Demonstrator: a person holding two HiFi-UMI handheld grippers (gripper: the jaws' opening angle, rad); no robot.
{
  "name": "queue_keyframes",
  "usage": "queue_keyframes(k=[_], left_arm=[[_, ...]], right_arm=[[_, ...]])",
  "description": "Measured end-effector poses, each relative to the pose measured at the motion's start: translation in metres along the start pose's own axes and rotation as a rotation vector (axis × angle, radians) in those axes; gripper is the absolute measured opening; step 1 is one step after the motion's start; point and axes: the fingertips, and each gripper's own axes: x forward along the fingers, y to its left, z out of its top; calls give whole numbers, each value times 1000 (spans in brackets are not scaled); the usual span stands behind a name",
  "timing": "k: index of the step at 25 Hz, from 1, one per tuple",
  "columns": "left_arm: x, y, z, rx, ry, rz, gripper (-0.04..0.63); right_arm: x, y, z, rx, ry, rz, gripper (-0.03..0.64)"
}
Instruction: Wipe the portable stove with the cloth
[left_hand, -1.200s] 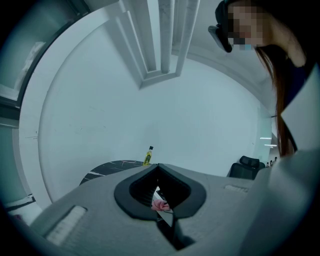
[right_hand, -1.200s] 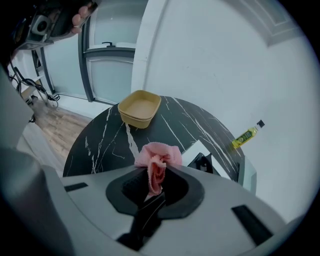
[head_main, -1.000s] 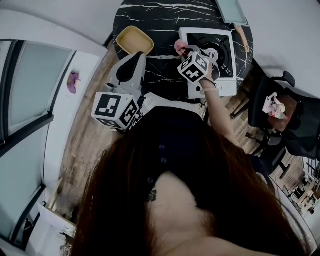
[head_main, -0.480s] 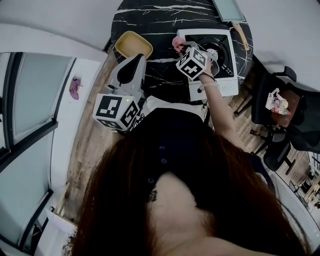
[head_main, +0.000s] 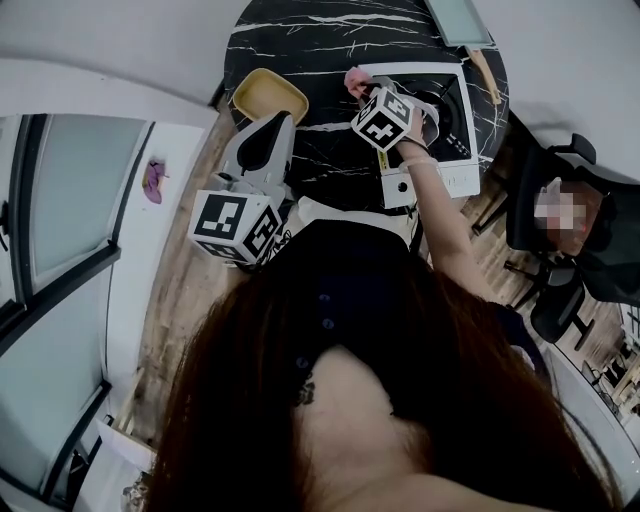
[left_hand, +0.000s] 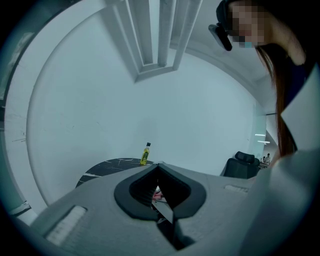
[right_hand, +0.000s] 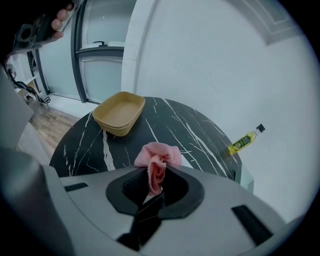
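Right gripper (right_hand: 156, 172): jaws are clamping on the pink cloth (right_hand: 159, 152); a bunched fold is standing up above the jaw tips.
Cloth position: in the head view the cloth (head_main: 355, 80) is sitting at the left rear edge of the portable stove (head_main: 450, 178), at the tip of the right gripper (head_main: 368, 95); whether it is pressing on the surface cannot be told.
Stove: white casing with a dark burner area, lying on the black marbled tabletop (head_main: 320, 40), at its right side.
Left gripper (left_hand: 159, 165): jaws are meeting at the tips and holding nothing.
Left gripper position: in the head view the left gripper (head_main: 278, 115) is hanging at the near left edge of the tabletop, pointing toward the yellow tray (head_main: 268, 95) and well apart from the stove.
Yellow tray: resting on the tabletop (right_hand: 190, 127) left of the stove; in the right gripper view the tray (right_hand: 119, 114) is lying beyond the cloth.
Bottle (right_hand: 243, 142): small, yellow, dark cap, showing at the tabletop's far edge; also showing in the left gripper view (left_hand: 145, 154).
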Motion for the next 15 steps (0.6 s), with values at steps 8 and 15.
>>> queue_keyframes(k=[8, 15], left_arm=[[0, 1, -2, -2, 7, -2, 12], [-2, 0, -1, -1, 4, -2, 12]], right_arm=[[7, -11, 7, 4, -2, -5, 49], [12, -19, 12, 17, -2, -17, 49]])
